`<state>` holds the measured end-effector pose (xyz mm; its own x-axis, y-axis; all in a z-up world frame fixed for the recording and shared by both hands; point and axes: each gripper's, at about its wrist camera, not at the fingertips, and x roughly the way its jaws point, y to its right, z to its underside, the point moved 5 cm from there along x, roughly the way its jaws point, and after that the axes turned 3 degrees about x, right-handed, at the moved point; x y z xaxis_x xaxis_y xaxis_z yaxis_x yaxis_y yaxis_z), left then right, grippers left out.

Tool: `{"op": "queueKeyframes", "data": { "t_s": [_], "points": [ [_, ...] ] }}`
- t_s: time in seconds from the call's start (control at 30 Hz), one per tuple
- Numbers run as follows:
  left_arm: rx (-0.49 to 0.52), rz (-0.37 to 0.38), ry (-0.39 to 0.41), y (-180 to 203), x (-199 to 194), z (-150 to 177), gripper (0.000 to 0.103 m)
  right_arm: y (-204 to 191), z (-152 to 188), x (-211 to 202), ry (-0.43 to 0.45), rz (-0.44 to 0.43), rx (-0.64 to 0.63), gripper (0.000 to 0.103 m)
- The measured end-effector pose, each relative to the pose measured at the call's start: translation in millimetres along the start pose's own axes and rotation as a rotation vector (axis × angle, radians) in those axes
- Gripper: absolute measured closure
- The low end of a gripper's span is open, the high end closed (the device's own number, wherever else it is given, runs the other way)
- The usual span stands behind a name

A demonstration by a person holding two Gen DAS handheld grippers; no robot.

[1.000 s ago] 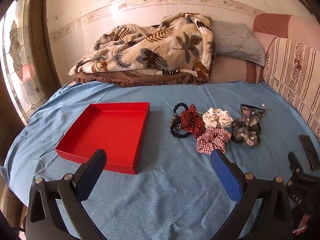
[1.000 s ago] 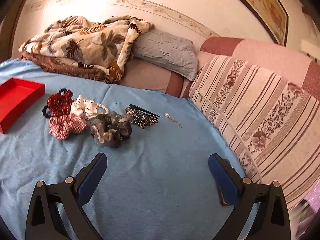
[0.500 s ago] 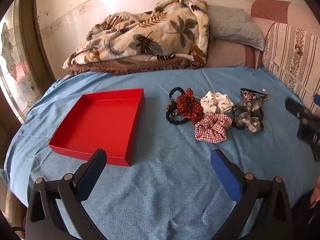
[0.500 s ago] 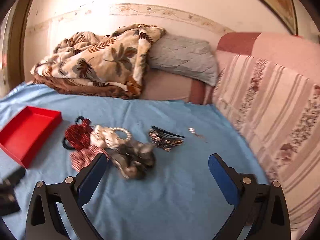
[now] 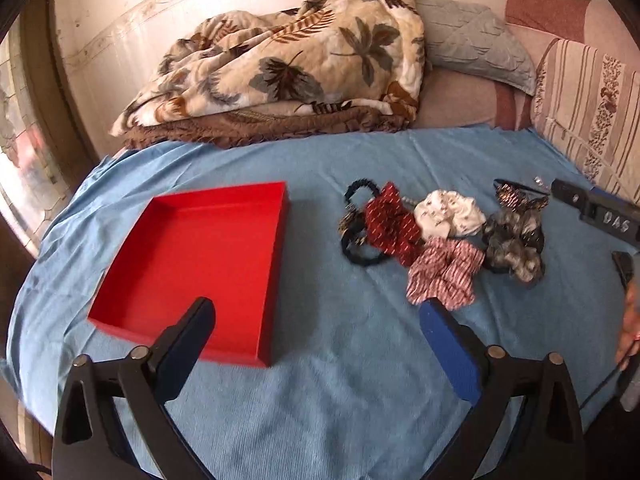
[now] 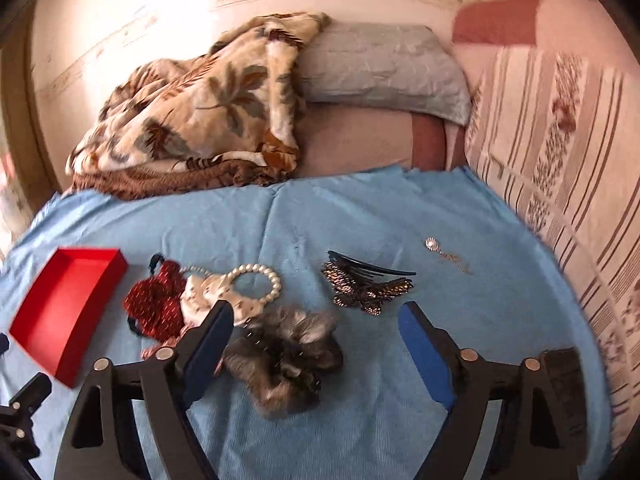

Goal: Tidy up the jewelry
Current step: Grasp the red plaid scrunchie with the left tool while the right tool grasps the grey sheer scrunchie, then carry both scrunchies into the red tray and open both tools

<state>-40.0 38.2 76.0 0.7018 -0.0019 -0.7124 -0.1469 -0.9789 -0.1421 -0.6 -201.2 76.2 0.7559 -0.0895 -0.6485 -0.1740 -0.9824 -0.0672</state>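
An empty red tray (image 5: 200, 256) (image 6: 66, 304) lies on the blue cloth at the left. Right of it is a cluster: dark red scrunchie (image 5: 390, 224) (image 6: 154, 300), white scrunchie (image 5: 448, 212) (image 6: 212, 296), plaid scrunchie (image 5: 444, 272), grey scrunchie (image 5: 514, 240) (image 6: 284, 356), black hair ties (image 5: 356, 236), pearl bracelet (image 6: 260, 276), beaded hair comb (image 6: 364, 284) and a small brooch (image 6: 444, 254). My left gripper (image 5: 316, 320) is open and empty, near the tray. My right gripper (image 6: 316, 324) is open and empty, just above the grey scrunchie; its body shows in the left wrist view (image 5: 596, 212).
A leaf-print blanket (image 5: 288, 60) and a grey pillow (image 6: 384, 68) lie at the back against the wall. A striped cushion (image 6: 560, 168) borders the right side. A dark flat object (image 6: 564, 384) lies at the cloth's right edge.
My right gripper has swung left and down toward the grey scrunchie and comb. My left gripper has moved forward, closer to the tray and cluster. Nothing was picked up.
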Motion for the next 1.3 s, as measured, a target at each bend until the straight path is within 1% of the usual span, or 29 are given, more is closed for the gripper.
{"op": "queueKeyframes", "data": {
  "t_s": [0.07,0.1,0.13,0.17,0.2,0.23,0.33,0.5,0.63,0.8,0.87,1.03,1.07,1.1,1.13,1.17,1.23,1.3],
  "points": [
    [0.021,0.026,-0.008,6,6,-7,0.013,11,8,10,-0.003,-0.008,0.037,0.018],
    [0.038,0.040,-0.020,12,12,-9,0.016,18,16,15,-0.013,-0.004,0.052,0.019],
    [0.050,0.046,-0.033,17,18,-10,0.019,25,25,24,-0.050,0.013,0.072,0.023],
    [0.056,0.049,-0.040,21,22,-11,0.019,30,28,30,-0.094,0.020,0.092,0.026],
    [0.060,0.052,-0.048,26,27,-11,0.019,32,29,34,-0.118,0.001,0.110,0.032],
    [0.062,0.054,-0.056,31,33,-12,0.019,34,28,35,-0.120,-0.024,0.127,0.032],
    [0.056,0.062,-0.071,46,50,-13,0.019,33,23,34,-0.099,-0.038,0.131,0.032],
    [0.055,0.098,-0.097,63,71,-17,0.019,29,27,42,-0.143,-0.090,0.153,0.032],
    [0.057,0.109,-0.113,69,84,-20,0.019,28,31,51,-0.175,-0.117,0.180,0.032],
    [0.054,0.120,-0.180,70,104,-19,0.019,27,36,60,-0.205,-0.126,0.184,0.032],
    [0.042,0.143,-0.197,72,112,-19,0.019,27,36,62,-0.211,-0.145,0.192,0.034],
    [0.035,0.173,-0.197,80,123,-19,0.019,20,37,71,-0.226,-0.163,0.184,0.035],
    [0.031,0.177,-0.210,82,126,-17,0.026,19,38,73,-0.230,-0.165,0.182,0.036],
    [0.028,0.184,-0.219,83,128,-15,0.033,18,39,76,-0.238,-0.168,0.181,0.043],
    [0.025,0.200,-0.237,86,130,-12,0.047,18,41,79,-0.247,-0.168,0.179,0.047],
    [0.020,0.220,-0.259,88,133,-9,0.062,17,42,82,-0.256,-0.165,0.179,0.048],
    [0.008,0.244,-0.269,91,134,-5,0.077,16,45,88,-0.274,-0.160,0.179,0.048],
    [0.015,0.236,-0.261,93,131,-5,0.086,17,47,92,-0.288,-0.169,0.190,0.048]
  ]
}}
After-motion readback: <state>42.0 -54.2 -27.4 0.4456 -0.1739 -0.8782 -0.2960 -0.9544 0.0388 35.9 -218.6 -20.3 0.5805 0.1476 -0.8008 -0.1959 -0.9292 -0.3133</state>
